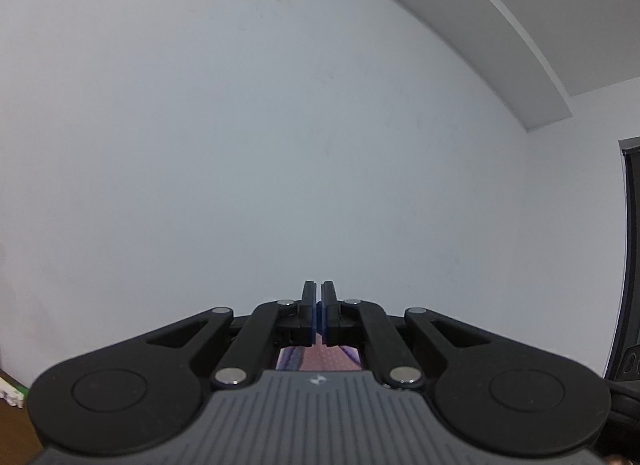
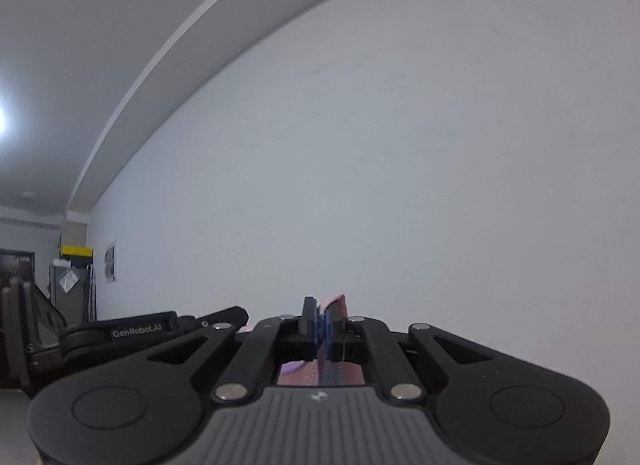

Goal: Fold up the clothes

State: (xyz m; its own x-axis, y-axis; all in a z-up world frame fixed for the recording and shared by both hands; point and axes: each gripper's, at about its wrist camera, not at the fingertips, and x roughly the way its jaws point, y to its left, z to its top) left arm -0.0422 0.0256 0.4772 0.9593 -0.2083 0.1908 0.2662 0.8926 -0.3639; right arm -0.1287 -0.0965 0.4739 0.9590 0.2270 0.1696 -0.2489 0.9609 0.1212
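Note:
Both grippers are raised and face a bare white wall. My left gripper (image 1: 319, 289) is shut, its fingertips nearly touching. Pink dotted garment (image 1: 324, 359) with purple trim shows just under the fingers, through the gap in the linkage. My right gripper (image 2: 320, 305) is shut on the same pink garment (image 2: 336, 302); a corner of it sticks up past the right fingertip, and more hangs below the fingers. The left gripper's body (image 2: 120, 333) sits close at the left in the right wrist view. The rest of the garment is hidden beneath both grippers.
The white wall (image 1: 280, 145) fills both views, with a ceiling step (image 1: 500, 45) above. A dark frame (image 1: 632, 265) stands at the far right. At the far left are a grey cabinet with a yellow box (image 2: 76, 251) and a dark door (image 2: 16, 265).

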